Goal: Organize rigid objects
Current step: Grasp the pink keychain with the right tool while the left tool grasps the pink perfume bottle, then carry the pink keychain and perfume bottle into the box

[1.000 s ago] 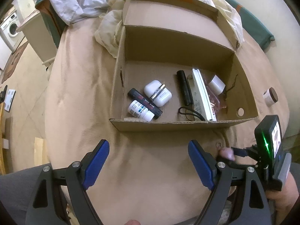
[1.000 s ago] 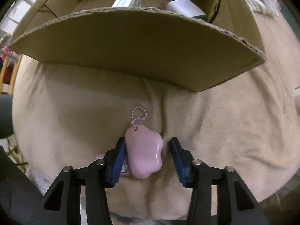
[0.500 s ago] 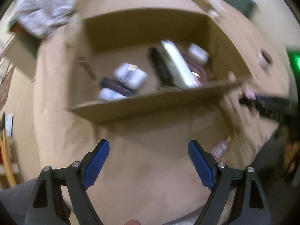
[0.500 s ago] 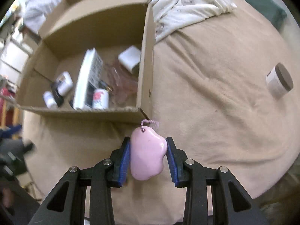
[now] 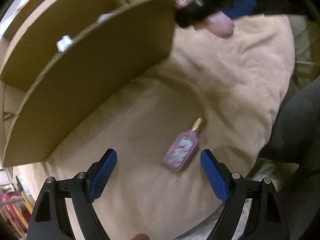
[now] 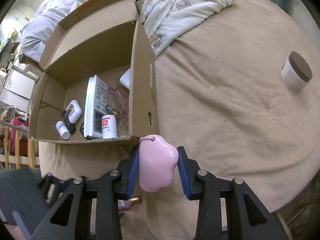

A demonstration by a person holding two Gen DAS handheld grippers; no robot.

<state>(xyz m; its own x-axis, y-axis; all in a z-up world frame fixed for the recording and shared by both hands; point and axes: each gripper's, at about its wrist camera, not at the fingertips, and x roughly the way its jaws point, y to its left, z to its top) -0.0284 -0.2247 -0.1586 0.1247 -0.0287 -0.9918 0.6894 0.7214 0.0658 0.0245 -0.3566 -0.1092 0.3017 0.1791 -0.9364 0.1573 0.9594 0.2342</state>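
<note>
- Where the right wrist view looks into the cardboard box (image 6: 143, 92), it shows one white remote (image 6: 95, 106), one earbud case (image 6: 74, 111), two small white bottles, one lying (image 6: 62, 129) and one upright (image 6: 109, 126), some dark items and a white block (image 6: 125, 79); the left wrist view sees only the box's outer wall and blurred white tops.
- Right gripper (image 6: 158, 166) is clamped on one pink charm (image 6: 157, 163), held just off the box's near right corner, its bead chain toward the box.
- Left gripper (image 5: 159, 172) hangs with blue fingers (image 5: 104, 172) wide apart over the tan blanket (image 5: 230, 80), nothing between them.
- One pink perfume bottle (image 5: 183, 148) lies flat on the blanket near the box's front wall, just ahead of the left gripper; the right view shows only a sliver of it below its fingers.
- One brown-lidded jar (image 6: 297, 72) stands near the blanket's right edge, seen only from the right wrist.
</note>
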